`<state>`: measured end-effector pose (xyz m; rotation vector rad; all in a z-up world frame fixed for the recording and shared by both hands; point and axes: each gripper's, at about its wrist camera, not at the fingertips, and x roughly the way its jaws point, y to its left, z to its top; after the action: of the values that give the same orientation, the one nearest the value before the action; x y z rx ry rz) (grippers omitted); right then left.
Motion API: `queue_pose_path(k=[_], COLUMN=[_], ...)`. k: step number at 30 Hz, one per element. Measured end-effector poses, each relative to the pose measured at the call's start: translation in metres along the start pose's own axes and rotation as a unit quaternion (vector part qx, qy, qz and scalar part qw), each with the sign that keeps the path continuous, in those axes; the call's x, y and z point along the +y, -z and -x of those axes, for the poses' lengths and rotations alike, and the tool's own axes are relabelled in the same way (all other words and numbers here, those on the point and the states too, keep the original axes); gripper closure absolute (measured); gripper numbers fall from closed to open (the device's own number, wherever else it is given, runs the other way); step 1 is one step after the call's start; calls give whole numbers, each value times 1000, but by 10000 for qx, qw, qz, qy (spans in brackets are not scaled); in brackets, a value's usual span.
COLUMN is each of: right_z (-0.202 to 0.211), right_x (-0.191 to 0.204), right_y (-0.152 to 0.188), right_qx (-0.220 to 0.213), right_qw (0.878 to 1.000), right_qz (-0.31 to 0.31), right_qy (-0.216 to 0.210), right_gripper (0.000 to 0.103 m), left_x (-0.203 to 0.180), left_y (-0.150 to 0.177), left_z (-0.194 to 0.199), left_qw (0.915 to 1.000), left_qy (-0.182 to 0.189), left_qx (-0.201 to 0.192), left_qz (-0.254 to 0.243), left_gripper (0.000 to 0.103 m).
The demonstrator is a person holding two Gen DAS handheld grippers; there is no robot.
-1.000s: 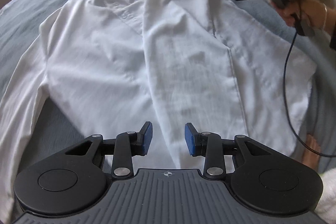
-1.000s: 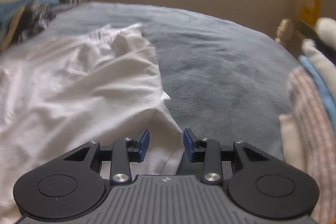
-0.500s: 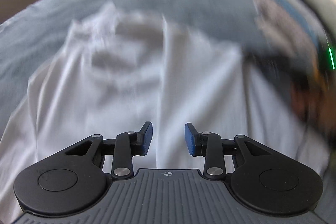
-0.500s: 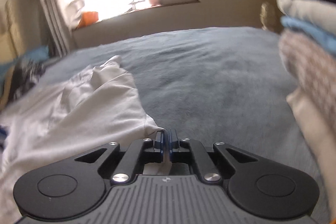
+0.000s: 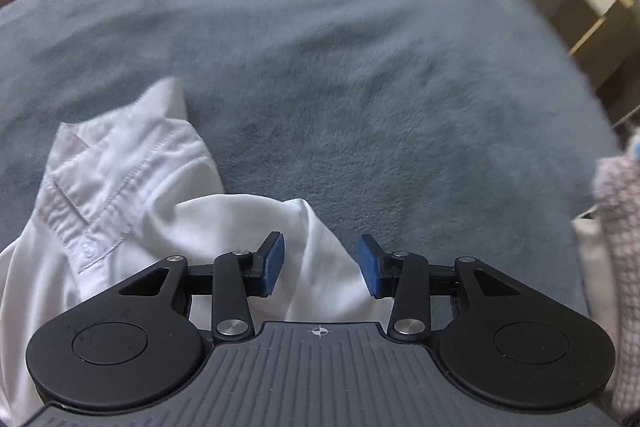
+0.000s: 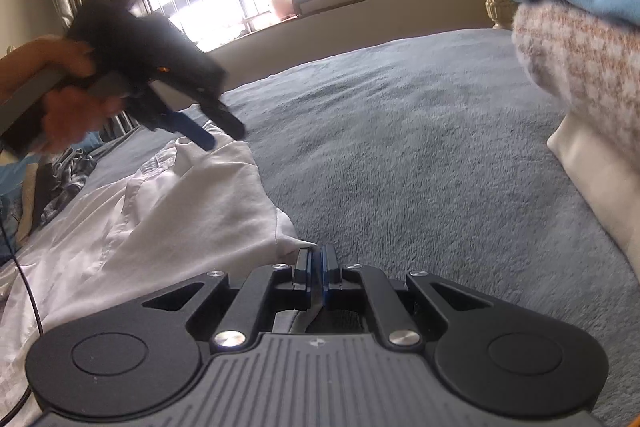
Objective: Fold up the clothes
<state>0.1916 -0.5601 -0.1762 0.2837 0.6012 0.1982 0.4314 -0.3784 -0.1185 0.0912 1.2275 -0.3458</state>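
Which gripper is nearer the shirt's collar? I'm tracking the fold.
Left. The left gripper hangs just above the white shirt beside its collar, its jaws opening. The right gripper is shut on a shirt edge well away from it.

no words, brands or numbers can be read in either view. the only sign is a small white crosshair mark printed on the near ribbed body of the left gripper (image 5: pixel 320 263) and of the right gripper (image 6: pixel 316 263).
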Motion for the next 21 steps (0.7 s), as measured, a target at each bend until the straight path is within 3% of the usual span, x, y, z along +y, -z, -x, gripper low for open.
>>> queue_pose_path(k=[6, 13, 17, 21], right_z=[-1, 0, 1, 2], right_x=[-3, -4, -5, -5], right_y=[2, 4, 4, 5], right_qx=[-11, -52, -74, -97], right_qw=[9999, 9998, 9998, 9998], right_qz=[-91, -129, -133, -134], right_qy=[-89, -125, -124, -95], right_gripper=[99, 99, 99, 99], left_x=[-18, -17, -8, 8], left_y=[-11, -4, 5, 21], left_z=[-26, -32, -15, -1], left_qw=[9979, 9974, 9992, 9906], left_qy=[-468, -656, -174, 579], left_qx=[421, 277, -354, -1216], left_qz=[-154, -143, 21, 251], left_gripper=[64, 99, 103, 103])
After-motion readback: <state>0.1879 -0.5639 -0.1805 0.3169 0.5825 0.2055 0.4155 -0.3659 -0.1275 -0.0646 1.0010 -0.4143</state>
